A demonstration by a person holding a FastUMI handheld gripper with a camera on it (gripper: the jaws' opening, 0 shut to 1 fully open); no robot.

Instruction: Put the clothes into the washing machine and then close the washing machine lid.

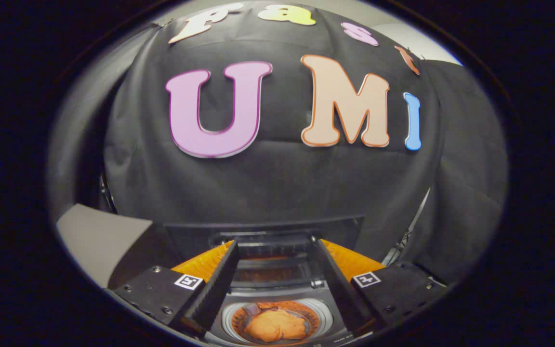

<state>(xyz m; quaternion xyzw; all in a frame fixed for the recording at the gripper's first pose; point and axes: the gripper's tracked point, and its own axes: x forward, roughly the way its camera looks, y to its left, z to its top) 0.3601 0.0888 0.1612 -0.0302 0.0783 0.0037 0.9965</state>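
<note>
Gripper [276,250] hangs spread and empty over the washing machine [277,294], whose clothes [275,326] sit in the drum below between the fingers, while the raised lid [268,231] stands just beyond the fingertips, awaiting closing.

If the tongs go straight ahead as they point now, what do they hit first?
Likely the raised washing machine lid, standing upright just beyond the open tongs. The orange clothes lie below in the drum. Depth is unclear.

Washing machine [277,294]: front cut off; both sides hidden behind the 2 spread fingers of the gripper [275,284]. Raised lid [268,232]: lower part hidden by fingers. Clothes [275,326] in drum: blurred bundle, count indeterminable.
</note>
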